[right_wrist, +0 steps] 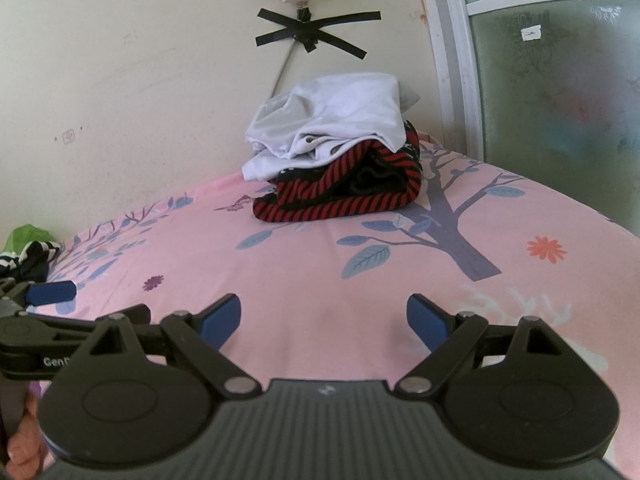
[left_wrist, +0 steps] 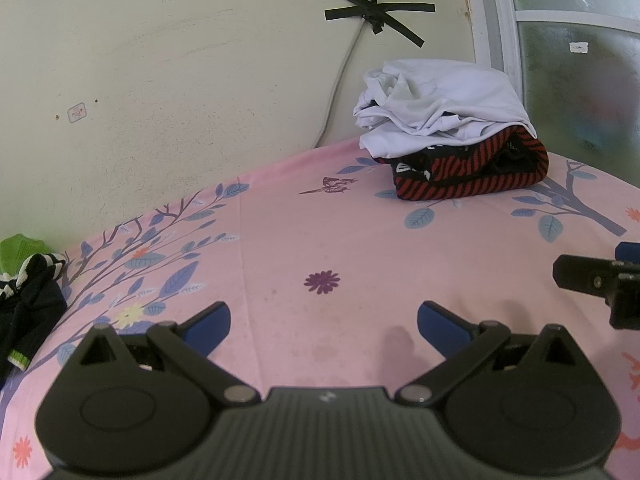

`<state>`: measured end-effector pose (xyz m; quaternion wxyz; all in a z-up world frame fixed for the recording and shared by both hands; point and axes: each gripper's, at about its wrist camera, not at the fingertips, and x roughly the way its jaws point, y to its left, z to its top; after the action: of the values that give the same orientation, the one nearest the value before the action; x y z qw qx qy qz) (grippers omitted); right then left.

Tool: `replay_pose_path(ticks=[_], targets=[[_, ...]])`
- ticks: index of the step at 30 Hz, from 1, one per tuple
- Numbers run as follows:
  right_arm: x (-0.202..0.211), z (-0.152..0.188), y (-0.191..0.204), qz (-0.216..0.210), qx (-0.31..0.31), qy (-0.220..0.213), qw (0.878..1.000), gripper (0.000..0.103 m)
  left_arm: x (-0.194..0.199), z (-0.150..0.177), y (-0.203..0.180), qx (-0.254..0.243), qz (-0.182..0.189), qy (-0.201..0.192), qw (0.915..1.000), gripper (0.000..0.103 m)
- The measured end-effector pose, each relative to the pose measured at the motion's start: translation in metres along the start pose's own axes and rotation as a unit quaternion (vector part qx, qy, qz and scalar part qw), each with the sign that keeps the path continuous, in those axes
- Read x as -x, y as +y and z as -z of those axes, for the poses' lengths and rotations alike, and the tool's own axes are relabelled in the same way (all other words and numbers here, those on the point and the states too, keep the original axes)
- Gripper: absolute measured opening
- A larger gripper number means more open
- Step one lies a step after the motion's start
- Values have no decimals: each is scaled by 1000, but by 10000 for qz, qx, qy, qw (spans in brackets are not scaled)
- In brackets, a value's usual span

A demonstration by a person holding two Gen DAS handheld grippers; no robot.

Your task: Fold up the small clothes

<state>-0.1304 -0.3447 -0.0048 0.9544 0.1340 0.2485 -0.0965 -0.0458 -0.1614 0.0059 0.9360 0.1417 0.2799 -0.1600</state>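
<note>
both the left gripper (left_wrist: 324, 322) and the right gripper (right_wrist: 324, 318) are showing matte black linkage arms, round silver pivot screws, ribbed grey bodies and blue fingertips (right_wrist: 222, 320); white lettering is showing beside the right gripper's left arm.

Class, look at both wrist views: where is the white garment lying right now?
The white garment lies atop the red-and-black striped garment at the far side of the pink sheet, against the wall below the black tape cross, left of the window frame.
</note>
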Motion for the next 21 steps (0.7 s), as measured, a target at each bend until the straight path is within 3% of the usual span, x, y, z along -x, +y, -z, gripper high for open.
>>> replay_pose_path(ticks=[13,21], targets=[[0,0,0,-7,1,-16,10000,83,6,1,-1,5,-181,-170,9997,103],[0,0,0,-8,2,-16,10000,83,11,1,7,151,-77,-271,9995,103]])
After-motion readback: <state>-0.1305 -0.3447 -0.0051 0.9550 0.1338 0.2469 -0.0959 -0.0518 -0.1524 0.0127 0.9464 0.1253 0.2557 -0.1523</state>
